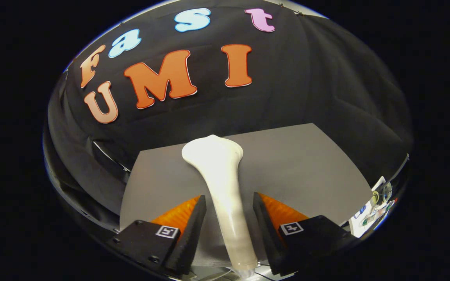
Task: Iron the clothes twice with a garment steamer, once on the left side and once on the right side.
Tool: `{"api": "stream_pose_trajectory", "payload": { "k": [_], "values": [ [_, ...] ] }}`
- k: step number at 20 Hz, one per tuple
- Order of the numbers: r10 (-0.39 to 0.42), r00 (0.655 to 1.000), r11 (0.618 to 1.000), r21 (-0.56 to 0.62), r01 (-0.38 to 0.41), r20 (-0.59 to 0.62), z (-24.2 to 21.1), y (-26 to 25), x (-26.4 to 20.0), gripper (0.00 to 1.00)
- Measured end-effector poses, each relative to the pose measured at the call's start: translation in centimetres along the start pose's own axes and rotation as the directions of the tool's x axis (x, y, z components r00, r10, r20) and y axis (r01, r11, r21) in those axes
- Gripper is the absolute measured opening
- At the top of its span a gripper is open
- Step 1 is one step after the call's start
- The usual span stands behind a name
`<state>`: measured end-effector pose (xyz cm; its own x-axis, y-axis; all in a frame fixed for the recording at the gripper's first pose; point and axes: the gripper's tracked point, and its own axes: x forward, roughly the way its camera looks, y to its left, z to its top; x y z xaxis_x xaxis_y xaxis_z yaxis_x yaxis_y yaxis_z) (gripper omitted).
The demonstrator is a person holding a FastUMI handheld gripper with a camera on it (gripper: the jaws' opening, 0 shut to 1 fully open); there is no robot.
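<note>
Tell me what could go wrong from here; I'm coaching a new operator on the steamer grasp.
1. The gripper has its fingers either side of the white plastic garment steamer's handle with gaps visible, so it is not clamped; lifting now could drop it.
2. The handle looks smooth and tapered; it may slip or twist once gripped.
3. The steamer head lies against the flat grey board; dragging could scrape it.

No readable text on anything in frame. Only signs: one square black-and-white fiducial marker (167,231) on top of the tool's left finger block, and a matching marker (291,228) on the right finger block; both are coded patterns, not characters. Steamer (219,183) between the fingers carries no visible brand or label. Off to the right of the tool, beyond the counter (307,164) edge, some small coloured packaging (373,208) shows print, too small and warped to read.
</note>
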<state>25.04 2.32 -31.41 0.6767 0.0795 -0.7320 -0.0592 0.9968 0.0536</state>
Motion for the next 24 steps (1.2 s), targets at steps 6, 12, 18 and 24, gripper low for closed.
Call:
{"api": "stream_pose_trajectory", "payload": {
  "k": [6, 12, 18, 24],
  "values": [
    [0.002, 0.993, 1.000, -0.016, -0.004, -0.119, -1.4, 0.0, 1.5, 0.55],
    [-0.072, 0.996, 0.997, 0.007, 0.072, -0.051, -0.7, -1.3, 1.2, 0.45],
    [-0.085, 0.990, 0.991, 0.111, 0.073, 0.110, 0.6, -1.4, -4.7, 0.40],
    [-0.054, 0.962, 0.989, 0.149, 0.015, 0.266, -1.0, 2.5, -11.6, 0.39]
  ]
}}
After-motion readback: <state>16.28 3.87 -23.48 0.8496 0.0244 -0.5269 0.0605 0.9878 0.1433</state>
